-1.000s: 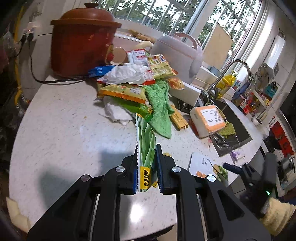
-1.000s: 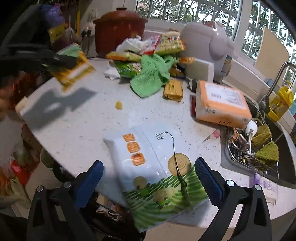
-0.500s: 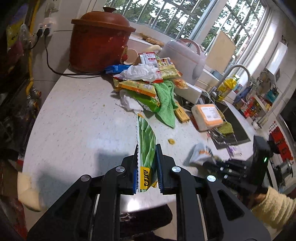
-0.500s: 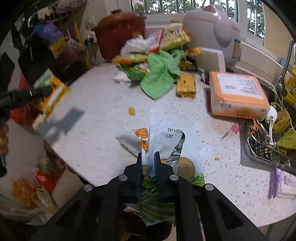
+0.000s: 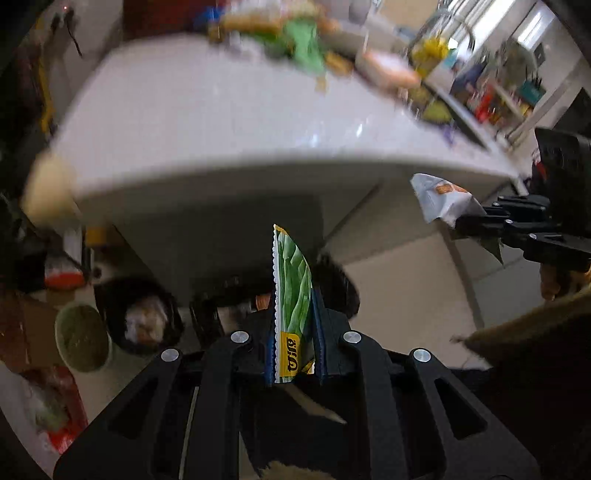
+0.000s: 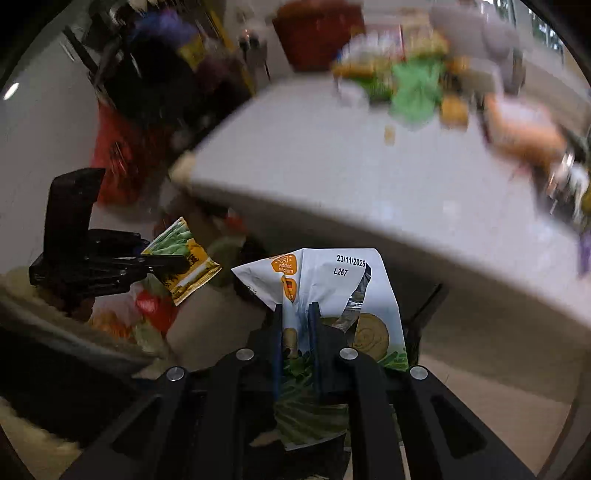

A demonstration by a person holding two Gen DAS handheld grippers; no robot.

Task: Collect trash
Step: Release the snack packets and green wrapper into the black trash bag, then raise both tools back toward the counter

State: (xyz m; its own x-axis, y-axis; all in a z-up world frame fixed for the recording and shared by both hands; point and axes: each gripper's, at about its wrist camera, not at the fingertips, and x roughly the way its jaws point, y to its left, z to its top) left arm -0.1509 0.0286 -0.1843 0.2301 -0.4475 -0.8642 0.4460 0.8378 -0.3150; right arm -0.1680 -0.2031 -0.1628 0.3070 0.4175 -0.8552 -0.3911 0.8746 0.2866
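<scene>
My left gripper [image 5: 293,295] is shut on a green and yellow snack wrapper [image 5: 291,291], which stands upright between the pads. It points down past the counter's front edge. My right gripper [image 6: 295,310] is shut on a crumpled white and green packet [image 6: 332,280] with a printed date. Both grippers hang in front of and below the white countertop [image 5: 221,122]. In the left wrist view, the right gripper [image 5: 476,218] is off to the right with the white packet [image 5: 439,199]. In the right wrist view, the left gripper [image 6: 166,264] is at the left with its wrapper [image 6: 184,254].
A blurred pile of wrappers and a green cloth [image 5: 303,44] lies at the counter's far side, by a red pot [image 6: 317,33]. Under the counter stand a dark bin [image 5: 140,317] and a green cup [image 5: 81,336]. A red bag [image 6: 118,147] hangs left. Pale floor tiles [image 5: 406,288] lie below.
The right gripper has shut on the white packet and lifted it off the counter. Both grippers have swung back and down past the counter's front edge, each with its wrapper.
</scene>
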